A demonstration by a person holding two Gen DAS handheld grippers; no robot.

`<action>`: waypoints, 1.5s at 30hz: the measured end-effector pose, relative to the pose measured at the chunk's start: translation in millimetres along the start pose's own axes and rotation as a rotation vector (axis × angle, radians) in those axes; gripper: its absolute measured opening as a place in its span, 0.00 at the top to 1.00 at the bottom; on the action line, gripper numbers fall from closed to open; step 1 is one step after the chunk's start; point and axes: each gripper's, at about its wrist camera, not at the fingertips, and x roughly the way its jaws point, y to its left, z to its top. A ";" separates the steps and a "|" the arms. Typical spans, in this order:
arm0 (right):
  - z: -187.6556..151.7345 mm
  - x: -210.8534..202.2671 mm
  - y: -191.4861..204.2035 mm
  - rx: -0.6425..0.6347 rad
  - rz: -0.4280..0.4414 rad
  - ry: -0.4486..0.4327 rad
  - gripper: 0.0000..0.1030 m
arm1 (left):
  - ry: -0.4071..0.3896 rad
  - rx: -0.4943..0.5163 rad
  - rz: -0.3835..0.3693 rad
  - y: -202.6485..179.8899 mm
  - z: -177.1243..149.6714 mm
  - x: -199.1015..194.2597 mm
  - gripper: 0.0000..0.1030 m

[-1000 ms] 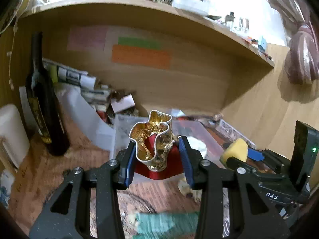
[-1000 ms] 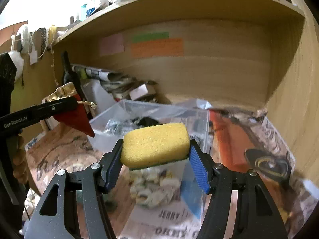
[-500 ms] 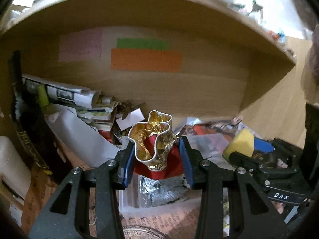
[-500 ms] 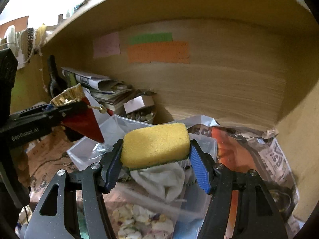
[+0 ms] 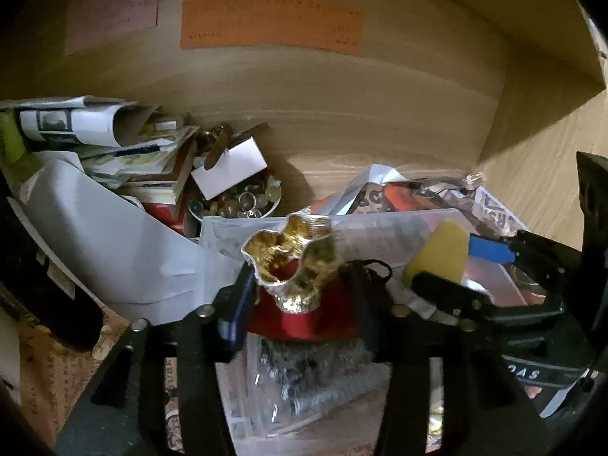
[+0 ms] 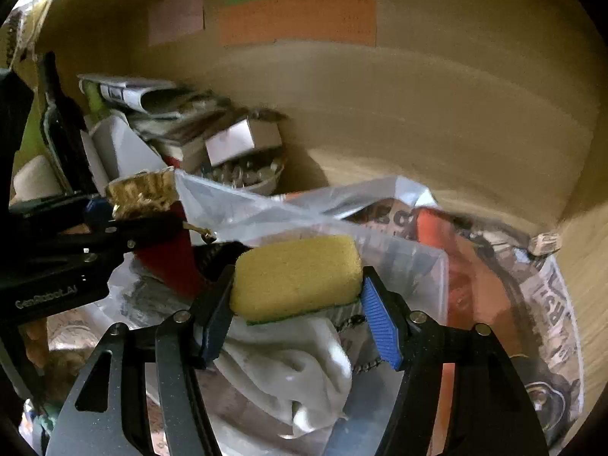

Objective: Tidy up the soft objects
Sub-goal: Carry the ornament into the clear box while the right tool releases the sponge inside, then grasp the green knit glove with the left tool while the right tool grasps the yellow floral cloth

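Observation:
My left gripper (image 5: pixel 300 300) is shut on a red and gold crumpled cloth piece (image 5: pixel 296 262), held above the clear plastic bin (image 5: pixel 380 228). It also shows at the left of the right wrist view (image 6: pixel 152 205). My right gripper (image 6: pixel 296 304) is shut on a yellow sponge with a green underside (image 6: pixel 296 273), held over the same bin (image 6: pixel 425 262). The sponge shows at the right of the left wrist view (image 5: pixel 437 254). A white cloth (image 6: pixel 296 372) and a dark shiny item (image 5: pixel 304 364) lie in the bin.
I am inside a wooden shelf alcove with coloured paper labels (image 5: pixel 269 22) on the back wall. A stack of papers and magazines (image 5: pixel 95 133), a bowl of small trinkets (image 5: pixel 243 201) and a dark bottle (image 6: pixel 60 129) stand at the left. Newspaper (image 6: pixel 539 304) covers the right.
Both grippers have moved forward and deeper into the alcove, and now hang over the clear bin with their loads still held. The view is darker.

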 end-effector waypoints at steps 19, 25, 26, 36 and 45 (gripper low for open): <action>5.8 -45.1 3.9 -0.027 -0.035 -0.090 0.22 | -0.103 -0.007 -0.001 1.4 2.2 -54.7 0.18; -4.9 -81.1 10.7 -0.037 -0.045 -0.164 0.20 | -0.156 0.027 -0.007 -5.6 -11.1 -93.1 0.10; -8.2 -86.5 12.0 -0.038 -0.047 -0.172 0.20 | -0.158 0.032 -0.008 -6.9 -14.5 -97.7 0.09; -54.8 -107.5 24.9 -0.029 -0.037 -0.144 0.20 | -0.089 0.025 -0.055 -14.7 -67.1 -116.5 0.05; -96.1 -94.3 29.9 0.005 -0.008 -0.037 0.19 | 0.050 -0.012 -0.061 -13.6 -117.8 -96.2 0.05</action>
